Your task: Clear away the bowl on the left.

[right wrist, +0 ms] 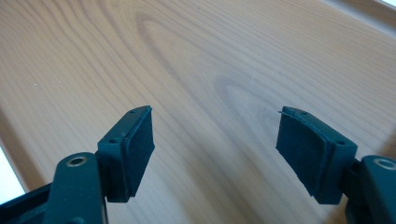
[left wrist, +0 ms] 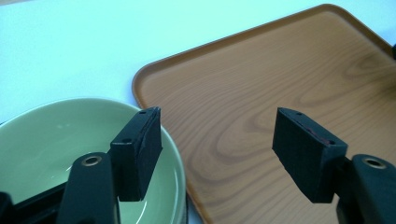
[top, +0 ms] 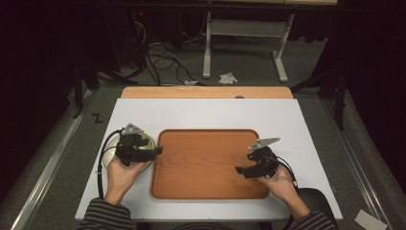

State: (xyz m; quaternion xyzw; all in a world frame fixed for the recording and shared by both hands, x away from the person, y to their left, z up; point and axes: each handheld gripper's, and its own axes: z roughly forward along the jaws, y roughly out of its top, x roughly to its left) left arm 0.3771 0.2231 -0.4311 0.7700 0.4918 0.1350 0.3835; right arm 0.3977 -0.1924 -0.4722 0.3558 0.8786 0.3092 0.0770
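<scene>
Checking the high view first: my left gripper [top: 154, 152] hangs spread over the green bowl [top: 149, 142], which sits on the white bench top [top: 210, 112] just beside the wooden tray's [top: 210, 191] left edge; my right gripper [top: 243, 171] hovers spread over the tray's right half, holding nothing. Left gripper view: jaws wide apart, one over the bowl [left wrist: 42, 140], the other over the tray [left wrist: 261, 88]; risk is I clip the rim, tip the bowl or knock it against the tray edge, since they nearly touch. Right gripper view: jaws apart, bare tray [right wrist: 210, 56] below. No readable writing or labels anywhere.
</scene>
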